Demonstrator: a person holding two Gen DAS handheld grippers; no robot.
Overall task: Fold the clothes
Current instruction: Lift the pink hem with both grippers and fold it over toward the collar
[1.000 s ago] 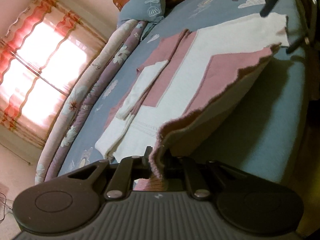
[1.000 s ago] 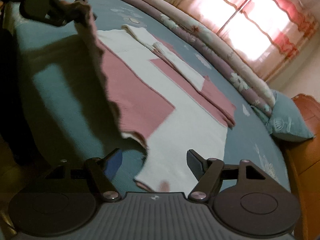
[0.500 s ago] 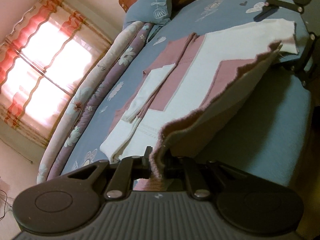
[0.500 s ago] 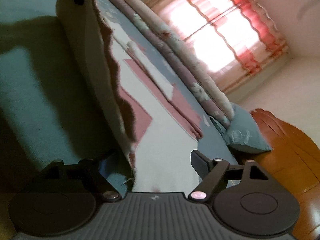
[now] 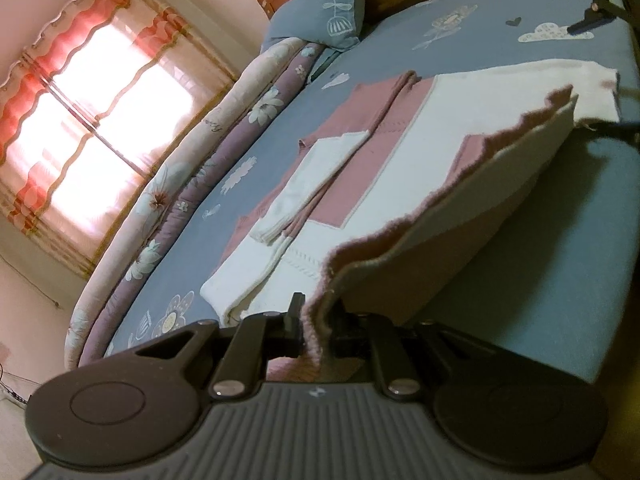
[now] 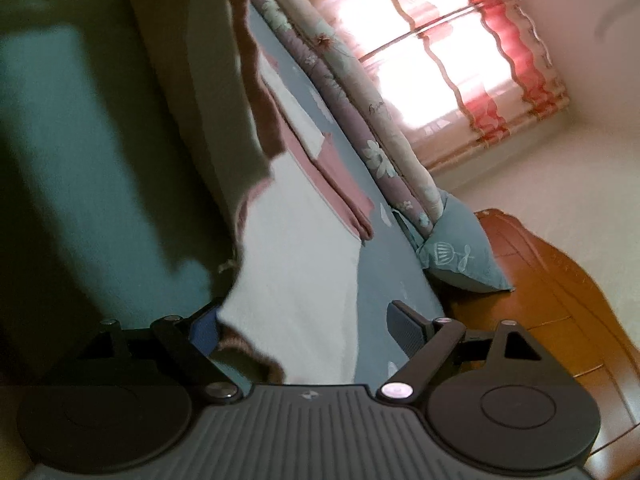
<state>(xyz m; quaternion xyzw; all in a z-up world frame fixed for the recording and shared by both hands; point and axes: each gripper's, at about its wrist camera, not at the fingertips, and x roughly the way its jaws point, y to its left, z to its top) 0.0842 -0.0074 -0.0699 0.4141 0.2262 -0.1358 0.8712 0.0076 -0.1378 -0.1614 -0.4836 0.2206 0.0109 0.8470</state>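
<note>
While left gripper (image 5: pixel 316 330) clamps the pink-and-white garment's (image 5: pixel 400 152) lifted edge above the bed (image 5: pixel 560 272), right gripper (image 6: pixel 304 320) jaws have just been opening, spread wide around its white corner, not pressing.

A home bedroom: bed (image 5: pixel 520 288), pillow (image 5: pixel 320 12), curtained window (image 5: pixel 88 92).

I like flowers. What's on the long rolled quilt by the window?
White flowers on purple and cream; the quilt shows best in the left wrist view.
</note>
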